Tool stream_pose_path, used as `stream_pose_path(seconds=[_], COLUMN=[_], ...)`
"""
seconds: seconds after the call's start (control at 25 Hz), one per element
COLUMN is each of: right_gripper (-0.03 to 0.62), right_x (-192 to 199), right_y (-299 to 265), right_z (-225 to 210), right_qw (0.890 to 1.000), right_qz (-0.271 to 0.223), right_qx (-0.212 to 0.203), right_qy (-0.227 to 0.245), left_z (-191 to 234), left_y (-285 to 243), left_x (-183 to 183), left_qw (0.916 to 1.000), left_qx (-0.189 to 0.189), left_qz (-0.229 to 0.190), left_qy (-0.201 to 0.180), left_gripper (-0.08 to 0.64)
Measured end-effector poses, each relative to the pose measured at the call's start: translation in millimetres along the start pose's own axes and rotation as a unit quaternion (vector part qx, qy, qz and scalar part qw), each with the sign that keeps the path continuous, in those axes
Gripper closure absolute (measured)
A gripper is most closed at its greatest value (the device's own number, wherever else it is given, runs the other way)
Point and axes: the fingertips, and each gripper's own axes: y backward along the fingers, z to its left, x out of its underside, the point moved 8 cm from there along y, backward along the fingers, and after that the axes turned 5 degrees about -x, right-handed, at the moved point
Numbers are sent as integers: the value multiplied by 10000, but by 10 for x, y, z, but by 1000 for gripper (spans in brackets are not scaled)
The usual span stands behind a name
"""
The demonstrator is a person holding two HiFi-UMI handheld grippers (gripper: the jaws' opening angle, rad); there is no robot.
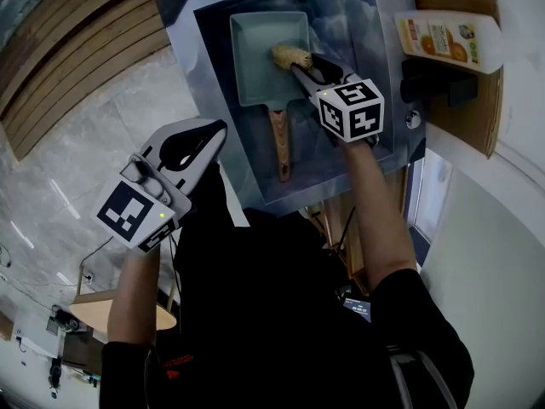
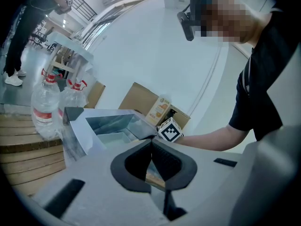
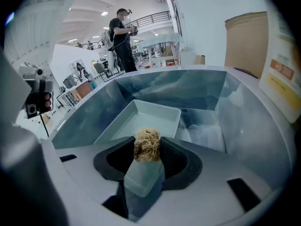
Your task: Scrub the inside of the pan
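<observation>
Our right gripper (image 1: pixel 300 65), fingers clamped on a tan fibrous scrubber (image 1: pixel 288 56), holds it over the pale-green rectangular pan (image 1: pixel 255 58) lying in the steel sink (image 1: pixel 217 75), placed for scrubbing. Our left gripper (image 1: pixel 220 131), fingers together and empty, idles clear.

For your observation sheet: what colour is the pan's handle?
Light wood-brown handle; the pan itself is pale green. Shows best in the head view.

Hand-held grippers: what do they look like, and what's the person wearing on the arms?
The left hand-held gripper and right hand-held gripper have pale grey wedge-shaped bodies with black ribbed pads, and each carries a white cube printed with black square markers. The person wears a black short-sleeved shirt; forearms are bare.
</observation>
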Motion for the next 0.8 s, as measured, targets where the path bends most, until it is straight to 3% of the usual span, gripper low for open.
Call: stream_pose_path(seconds=[0.8], right_gripper=[426], right_x=[432], right_y=[256], right_z=[303], right_qw=[9990], right_qz=[399], right_qx=[-215], right_qy=[-44], left_z=[-509], left_y=[279], left_x=[16], left_qw=[9992], left_qx=[-41], left_qz=[-157], left_qy=[-369], left_gripper=[541])
